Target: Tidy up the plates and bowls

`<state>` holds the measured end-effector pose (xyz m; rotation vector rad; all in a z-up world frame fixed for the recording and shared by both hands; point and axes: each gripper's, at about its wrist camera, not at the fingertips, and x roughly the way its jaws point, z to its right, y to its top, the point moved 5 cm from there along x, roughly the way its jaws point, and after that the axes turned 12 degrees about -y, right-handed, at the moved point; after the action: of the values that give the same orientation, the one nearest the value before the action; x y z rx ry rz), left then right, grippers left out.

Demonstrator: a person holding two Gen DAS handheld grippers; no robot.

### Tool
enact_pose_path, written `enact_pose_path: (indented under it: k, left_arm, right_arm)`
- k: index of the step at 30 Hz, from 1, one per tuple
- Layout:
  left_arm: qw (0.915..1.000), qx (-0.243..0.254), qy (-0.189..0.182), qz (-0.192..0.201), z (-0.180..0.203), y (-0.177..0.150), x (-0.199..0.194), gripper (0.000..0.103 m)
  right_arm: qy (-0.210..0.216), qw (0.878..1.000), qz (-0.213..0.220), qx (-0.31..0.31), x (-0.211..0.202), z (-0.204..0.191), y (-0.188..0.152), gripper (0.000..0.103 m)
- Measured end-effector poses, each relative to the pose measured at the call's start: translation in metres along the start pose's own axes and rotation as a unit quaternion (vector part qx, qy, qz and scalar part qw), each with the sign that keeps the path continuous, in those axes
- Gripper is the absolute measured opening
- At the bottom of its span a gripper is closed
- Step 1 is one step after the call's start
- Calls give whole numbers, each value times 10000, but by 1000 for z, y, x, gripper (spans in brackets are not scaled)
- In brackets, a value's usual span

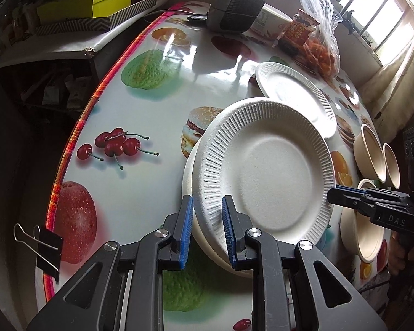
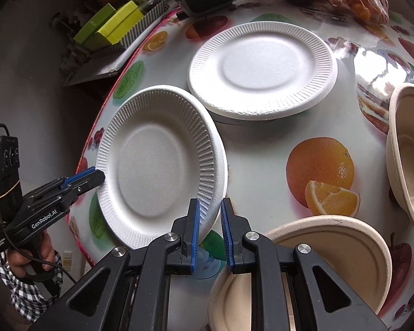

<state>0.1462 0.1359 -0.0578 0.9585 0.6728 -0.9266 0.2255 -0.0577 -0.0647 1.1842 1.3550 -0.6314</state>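
Between both hand-held grippers, left point(image 1: 207, 220) and right point(image 2: 209, 222), each clenched on its rim: white plate point(image 1: 265, 171), face-up, tilted.

Black tool point(image 2: 209, 229), blue pads, checked sleeve point(image 2: 27, 284)

Two white plates point(image 2: 157, 165) are counted from the right wrist, at nine and twelve o'clock. At least three beige bowls point(image 1: 371, 151) are seen from the left wrist, around three o'clock.

Both hand-held grippers point(image 2: 209, 230) pinching tilted white plate point(image 2: 154, 165), beige bowls point(image 2: 331, 262) beside
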Motion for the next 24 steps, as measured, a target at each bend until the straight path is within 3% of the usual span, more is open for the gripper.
enact_pose_path:
  k: [12,15,17,24]
  left_arm:
    - [9999,-29,32,-125,-2,-3,5,23]
    - [9999,-41,17,-105,-3,-3,3,28]
    - [10000,-26,32,-51,-3,-3,1,37]
    - [9998,-3,-2,175,-3,-2,-12,39]
  right_arm:
    - [-133,9998,8,-160,4,-8,-1,19]
    - [-208,9994,70,-258,1,-10,-2,28]
    - [-288,9989,176,-336,-3,-10,-3,35]
    - [-601,9956,391,-607,-15,-6,-8,37]
